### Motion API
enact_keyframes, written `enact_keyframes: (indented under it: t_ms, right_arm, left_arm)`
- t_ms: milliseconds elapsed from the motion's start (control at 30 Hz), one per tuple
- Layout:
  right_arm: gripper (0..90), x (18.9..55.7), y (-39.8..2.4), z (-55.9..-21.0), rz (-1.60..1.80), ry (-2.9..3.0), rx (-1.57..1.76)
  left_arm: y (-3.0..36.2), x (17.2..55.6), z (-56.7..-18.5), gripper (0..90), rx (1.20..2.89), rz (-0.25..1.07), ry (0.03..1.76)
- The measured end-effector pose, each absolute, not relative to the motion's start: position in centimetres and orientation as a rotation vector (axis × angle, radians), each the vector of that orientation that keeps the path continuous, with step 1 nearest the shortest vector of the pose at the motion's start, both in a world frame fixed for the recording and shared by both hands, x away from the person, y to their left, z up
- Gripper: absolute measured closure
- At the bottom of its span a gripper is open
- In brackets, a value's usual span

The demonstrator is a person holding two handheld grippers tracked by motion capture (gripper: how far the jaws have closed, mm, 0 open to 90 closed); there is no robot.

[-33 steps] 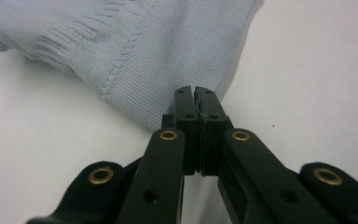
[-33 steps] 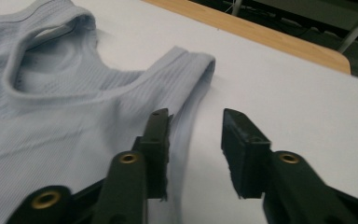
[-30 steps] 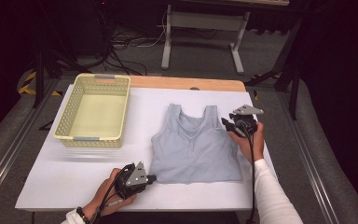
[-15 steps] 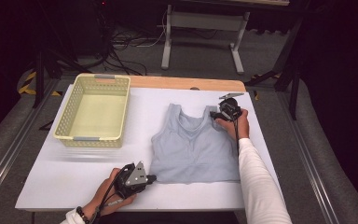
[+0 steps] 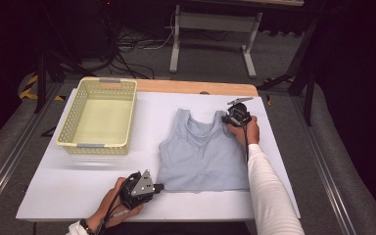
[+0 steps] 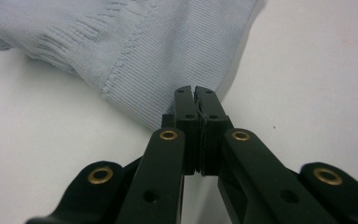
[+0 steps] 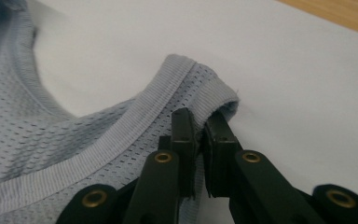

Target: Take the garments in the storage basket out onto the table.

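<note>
Left of the tank top (image 5: pixel 203 156) pinched by both claws, left claw (image 5: pixel 159 186), right claw (image 5: pixel 229 119): empty yellow basket (image 5: pixel 98 147).

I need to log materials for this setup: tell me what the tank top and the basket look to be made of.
Tank top: pale blue-grey knit fabric, matte; the right gripper view shows an open mesh body with ribbed binding at the strap, likely a synthetic or cotton blend.
Basket: pale yellow, probably moulded plastic, with perforated lattice walls and a slight sheen.

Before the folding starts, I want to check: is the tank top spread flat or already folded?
Spread flat: the tank top lies open on the table, both straps and hem showing.
</note>
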State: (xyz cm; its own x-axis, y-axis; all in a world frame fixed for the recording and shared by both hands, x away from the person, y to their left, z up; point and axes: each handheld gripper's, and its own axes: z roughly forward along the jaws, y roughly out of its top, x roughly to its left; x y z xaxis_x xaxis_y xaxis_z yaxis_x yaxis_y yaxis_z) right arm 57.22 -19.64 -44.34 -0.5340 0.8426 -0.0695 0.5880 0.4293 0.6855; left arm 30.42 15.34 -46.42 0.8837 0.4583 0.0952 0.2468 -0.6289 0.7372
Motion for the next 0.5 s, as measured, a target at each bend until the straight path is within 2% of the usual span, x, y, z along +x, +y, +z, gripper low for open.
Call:
enact_keyframes:
  t_ms: [500]
  right_arm:
    - [84.9,57.11,-19.98,-43.37,0.835,2.177,1.182]
  left_arm:
    - [15.42,30.6,-46.38,88.5,2.271,0.336,0.509]
